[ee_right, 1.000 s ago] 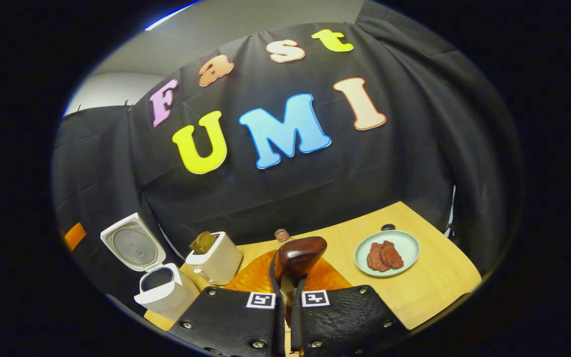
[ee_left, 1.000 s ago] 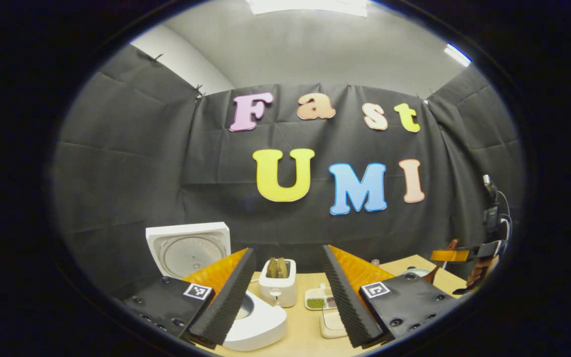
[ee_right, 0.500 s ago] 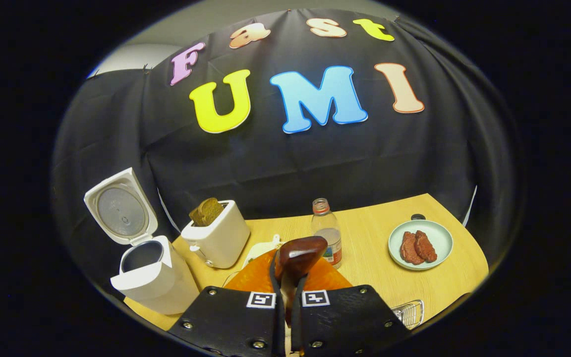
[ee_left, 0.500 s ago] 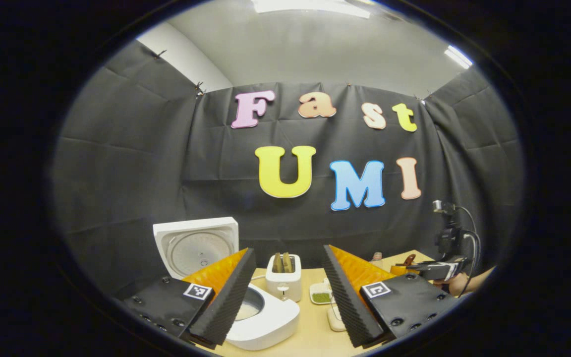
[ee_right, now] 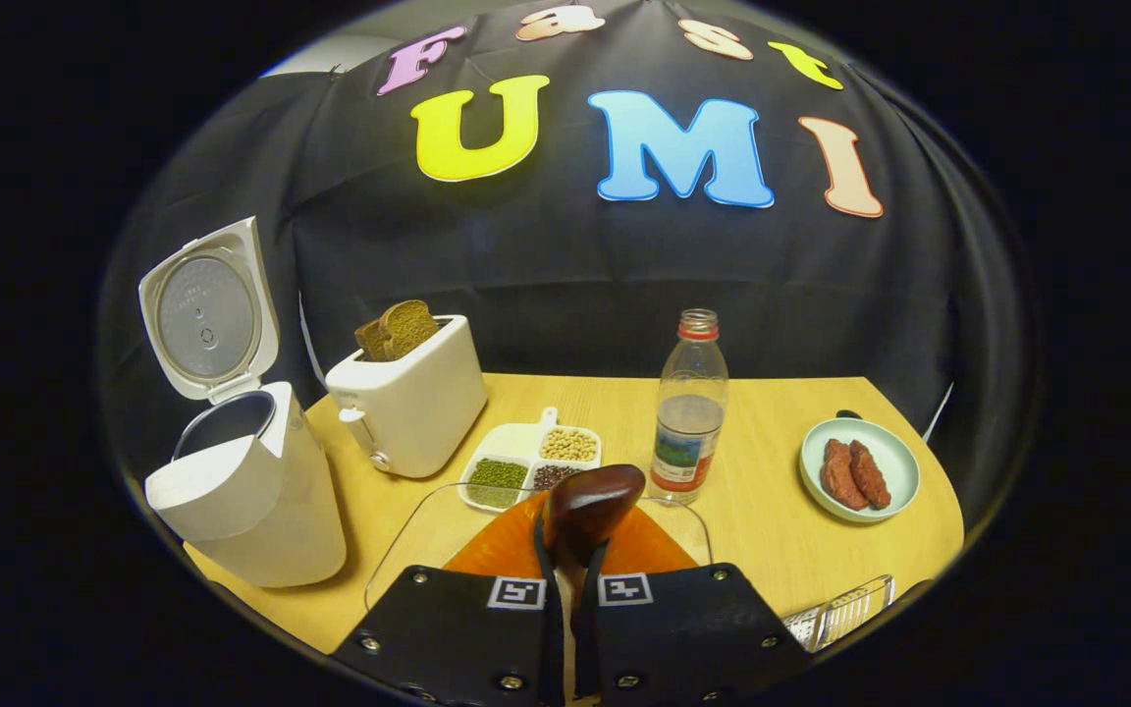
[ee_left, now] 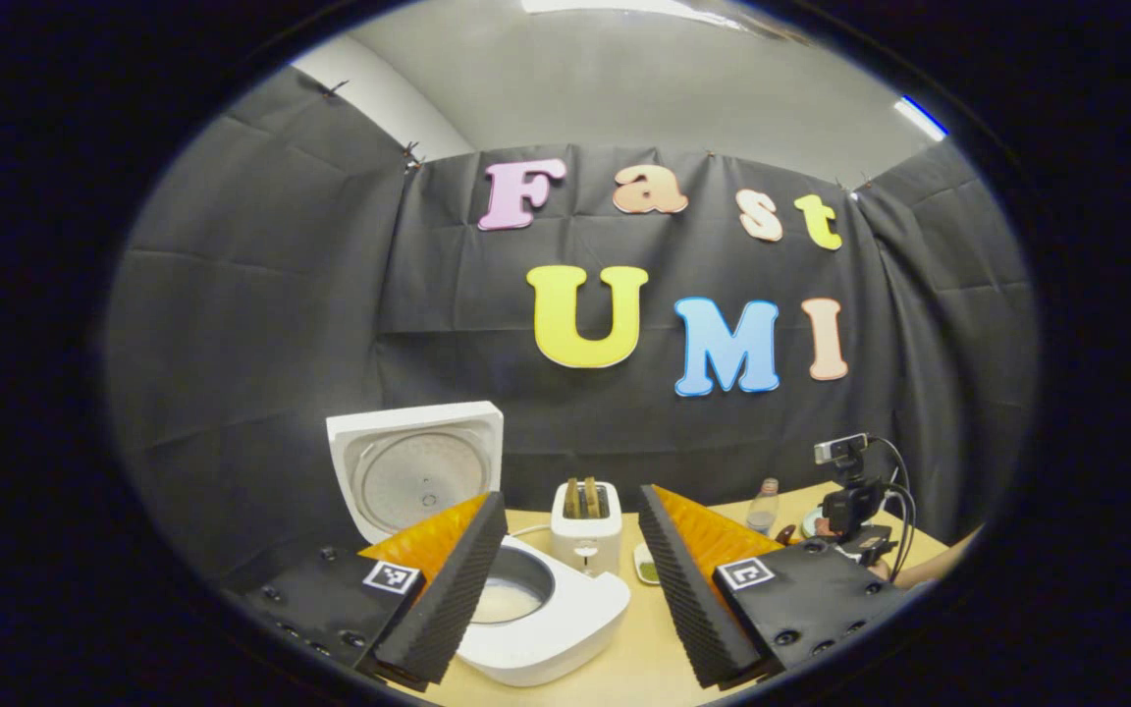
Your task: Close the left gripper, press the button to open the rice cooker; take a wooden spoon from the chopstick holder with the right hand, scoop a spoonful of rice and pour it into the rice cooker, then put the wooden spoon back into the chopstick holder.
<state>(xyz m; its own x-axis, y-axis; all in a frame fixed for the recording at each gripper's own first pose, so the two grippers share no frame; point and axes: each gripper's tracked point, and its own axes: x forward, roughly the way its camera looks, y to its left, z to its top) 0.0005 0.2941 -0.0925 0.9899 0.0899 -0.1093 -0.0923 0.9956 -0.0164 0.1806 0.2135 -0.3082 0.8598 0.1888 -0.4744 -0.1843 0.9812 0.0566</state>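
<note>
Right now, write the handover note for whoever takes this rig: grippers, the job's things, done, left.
Left gripper: open, empty, held above the front of the rice cooker.
Right gripper: shut on the wooden spoon, bowl end forward, over a clear glass dish near the table's front edge.
Rice cooker: at the table's left end, lid up, so the button step is done. Something pale lies in its pot; I cannot tell what.
Spoon is out of its holder. Whether it carries rice cannot be told.
Left, as far as I can judge: scoop, pour into the cooker, return the spoon to the holder.
</note>
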